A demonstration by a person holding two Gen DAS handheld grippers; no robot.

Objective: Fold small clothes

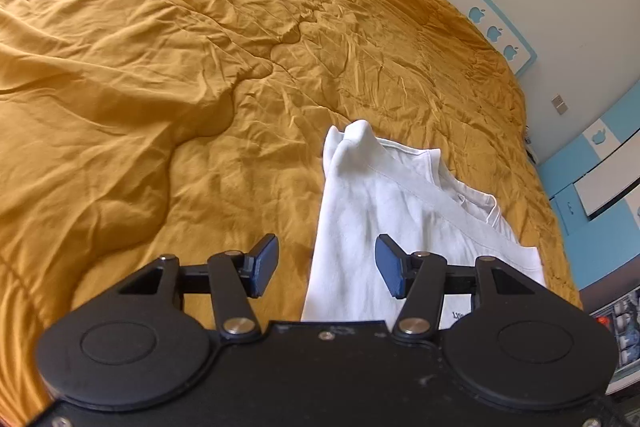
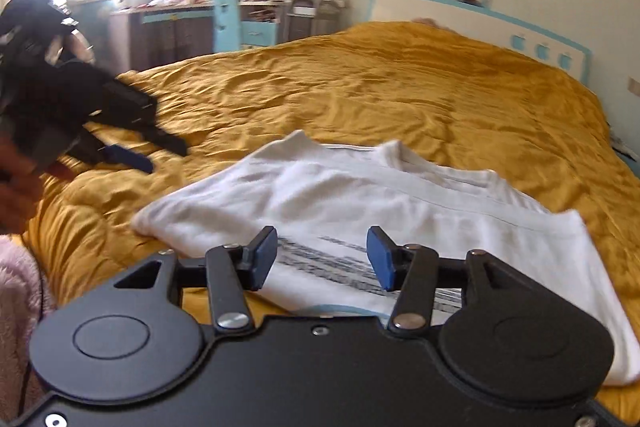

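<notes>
With the left gripper [image 1: 326, 265] and right gripper [image 2: 322, 257] both held wide and empty above the white shirt [image 2: 360, 203] half-folded on the mustard duvet [image 1: 160, 67], its raised, unpinned fold could be dragged open by a careless regrasp

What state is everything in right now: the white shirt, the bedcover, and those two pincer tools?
White shirt: partly folded, lying on the bed, held by neither tool.
Yellow bedcover: spread out, wrinkled.
Left gripper: open, empty, above the shirt's edge.
Right gripper: open, empty, over the shirt's printed part.
</notes>
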